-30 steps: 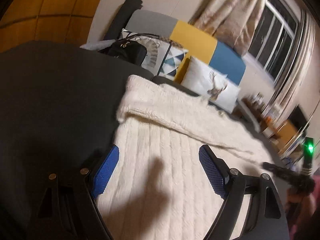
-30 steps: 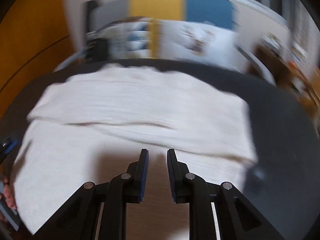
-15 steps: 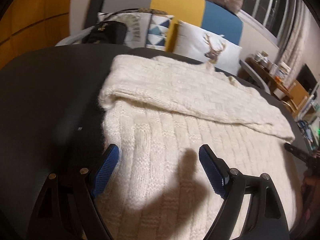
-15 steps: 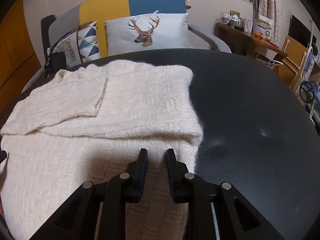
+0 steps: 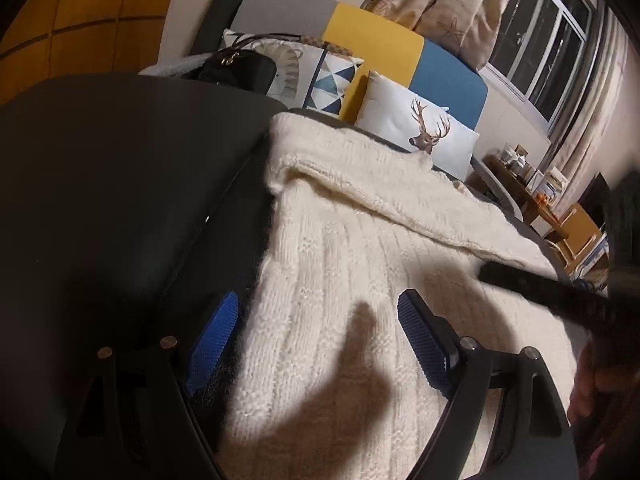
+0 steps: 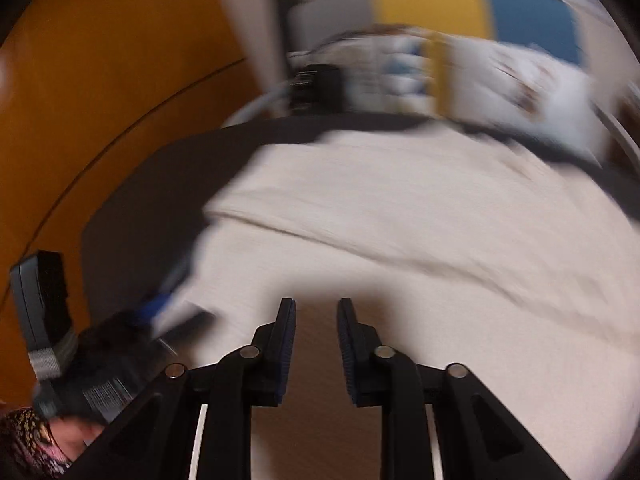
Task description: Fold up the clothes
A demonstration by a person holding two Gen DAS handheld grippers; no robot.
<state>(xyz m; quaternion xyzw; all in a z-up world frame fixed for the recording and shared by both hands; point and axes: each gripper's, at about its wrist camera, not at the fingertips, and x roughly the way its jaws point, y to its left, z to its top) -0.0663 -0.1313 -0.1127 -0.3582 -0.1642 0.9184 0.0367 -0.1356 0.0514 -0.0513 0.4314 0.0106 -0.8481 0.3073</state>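
A cream knitted sweater (image 5: 372, 264) lies flat on a black table (image 5: 112, 184), with a folded band across its far part. My left gripper (image 5: 316, 340) is open, low over the sweater's left edge, one blue pad off the cloth on the table and the other over the knit. In the blurred right wrist view the sweater (image 6: 420, 232) fills the middle, and my right gripper (image 6: 316, 320) hovers over its near part with its jaws nearly together and nothing between them. The right gripper's finger (image 5: 532, 284) shows at the left view's right side.
A sofa in grey, yellow and blue (image 5: 372, 44) stands behind the table with a deer cushion (image 5: 420, 132), a patterned cushion and a black bag (image 5: 236, 68). A side table with small items (image 5: 532, 184) is at the right. An orange wall (image 6: 100, 80) is at the left.
The right gripper has swung left from the sweater's right edge to over its middle, and its view blurs. The left gripper has stayed open at the left edge, only tilting.
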